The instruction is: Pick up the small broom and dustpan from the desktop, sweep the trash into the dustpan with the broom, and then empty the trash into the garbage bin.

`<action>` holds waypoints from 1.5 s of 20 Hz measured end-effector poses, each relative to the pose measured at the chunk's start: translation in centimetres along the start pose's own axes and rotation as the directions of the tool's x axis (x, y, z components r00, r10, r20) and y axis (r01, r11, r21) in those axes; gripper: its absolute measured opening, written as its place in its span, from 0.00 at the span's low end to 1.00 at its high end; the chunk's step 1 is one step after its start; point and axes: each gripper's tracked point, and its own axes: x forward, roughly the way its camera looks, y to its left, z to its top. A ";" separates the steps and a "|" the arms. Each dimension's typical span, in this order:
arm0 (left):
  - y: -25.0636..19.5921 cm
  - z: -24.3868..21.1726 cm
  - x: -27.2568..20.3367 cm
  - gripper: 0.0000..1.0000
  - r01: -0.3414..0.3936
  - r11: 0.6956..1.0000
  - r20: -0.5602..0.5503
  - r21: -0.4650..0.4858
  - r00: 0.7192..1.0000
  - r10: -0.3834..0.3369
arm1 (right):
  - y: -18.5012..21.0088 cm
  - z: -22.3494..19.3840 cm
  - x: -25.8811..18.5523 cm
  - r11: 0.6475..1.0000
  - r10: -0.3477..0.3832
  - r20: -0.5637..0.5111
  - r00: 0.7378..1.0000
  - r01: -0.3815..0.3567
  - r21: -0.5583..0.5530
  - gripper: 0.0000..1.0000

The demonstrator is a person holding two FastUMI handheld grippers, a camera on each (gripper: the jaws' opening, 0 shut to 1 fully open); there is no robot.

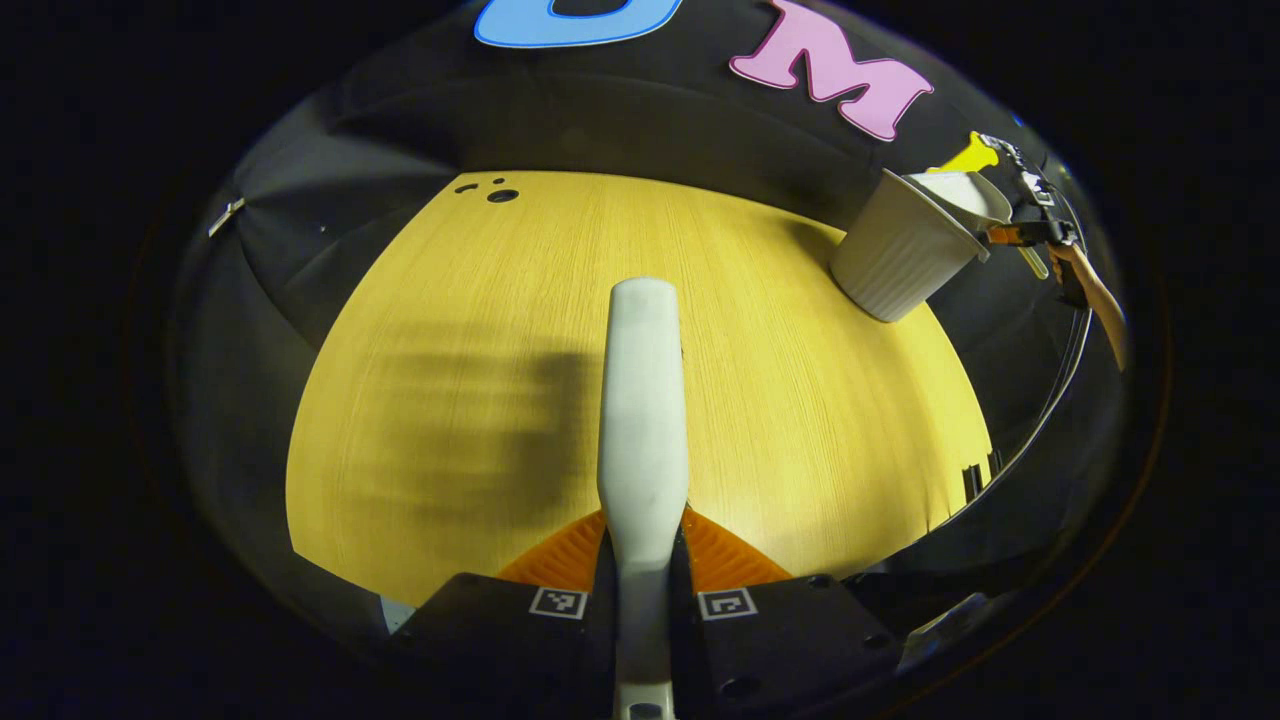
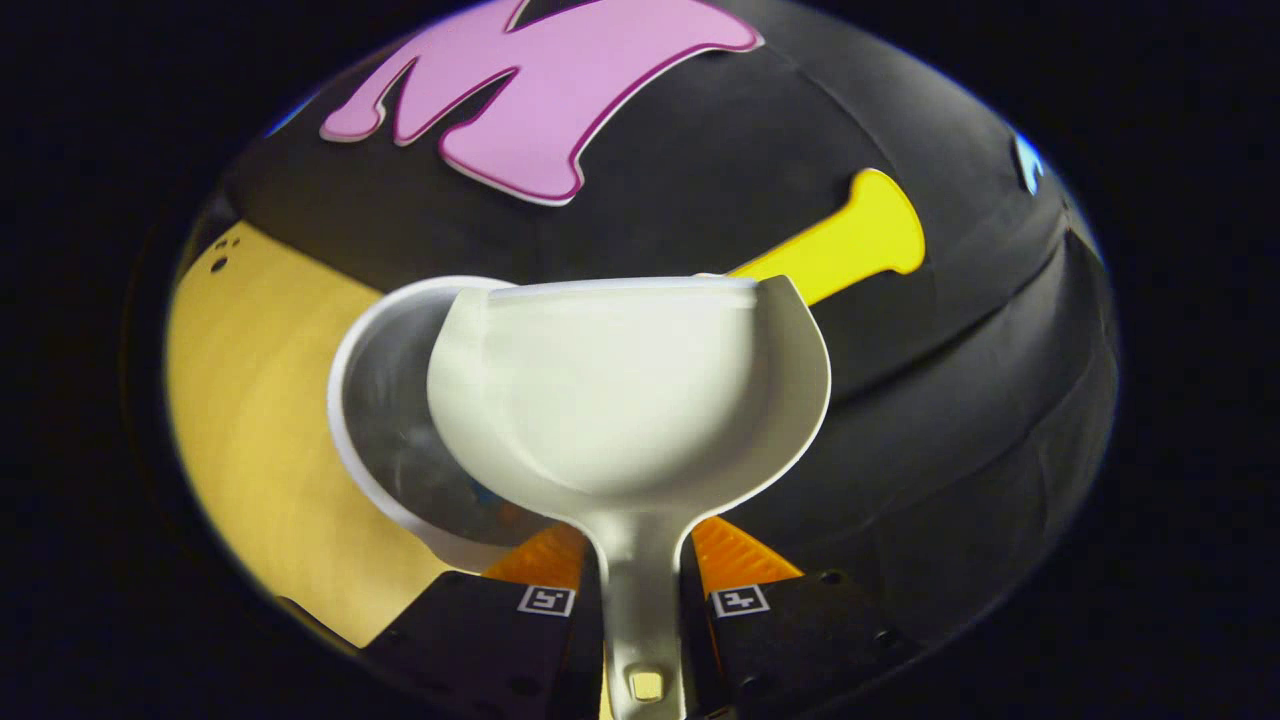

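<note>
Left gripper: both fingers pressed against the white handle of the small broom, which runs straight forward from the fingers over the yellow wood-grain desktop. The bristle end cannot be made out from this angle; a blurred, striped shadow lies on the desktop to the left of the handle. Right gripper: both fingers closed on the narrow stem of the white dustpan, with the pan's open scoop facing forward and its front edge level. The dustpan sits over the mouth of the white garbage bin, overlapping the right part of the bin's rim; contents of the pan and bin cannot be read clearly. In the left gripper view the same ribbed garbage bin stands at the far right edge of the desktop, appearing tilted by the lens, with the dustpan at its top and the right gripper and a hand just beyond it. Small dark holes mark the far left corner of the desktop.
</note>
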 end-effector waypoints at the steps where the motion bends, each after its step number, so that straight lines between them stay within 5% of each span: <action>1: -0.2 0.4 0.0 0.25 -0.004 1.000 0.013 -0.002 1.000 0.004 | 0.1 0.4 -0.1 0.996 0.020 0.025 0.999 -0.022 0.087 0.35; 8: -1.9 1.4 0.4 0.24 0.006 1.000 0.036 0.014 0.999 -0.006 | 0.2 3.4 -1.7 0.957 0.027 0.228 0.973 -0.091 0.276 0.37; 16: -2.2 0.7 1.3 0.24 -0.009 1.000 0.063 -0.003 0.998 0.009 | 1.5 3.9 -1.8 0.901 0.190 0.329 0.925 -0.297 0.315 0.31; 26: -1.7 -1.7 3.1 0.27 -0.045 0.999 0.046 0.018 0.998 0.045 | 3.4 2.0 -1.1 0.859 0.413 0.210 0.886 -0.456 0.235 0.34; 30: -2.0 -2.0 4.6 0.27 -0.049 0.998 0.019 0.039 0.999 0.048 | 5.0 -0.6 0.5 0.809 0.523 0.094 0.847 -0.528 0.260 0.32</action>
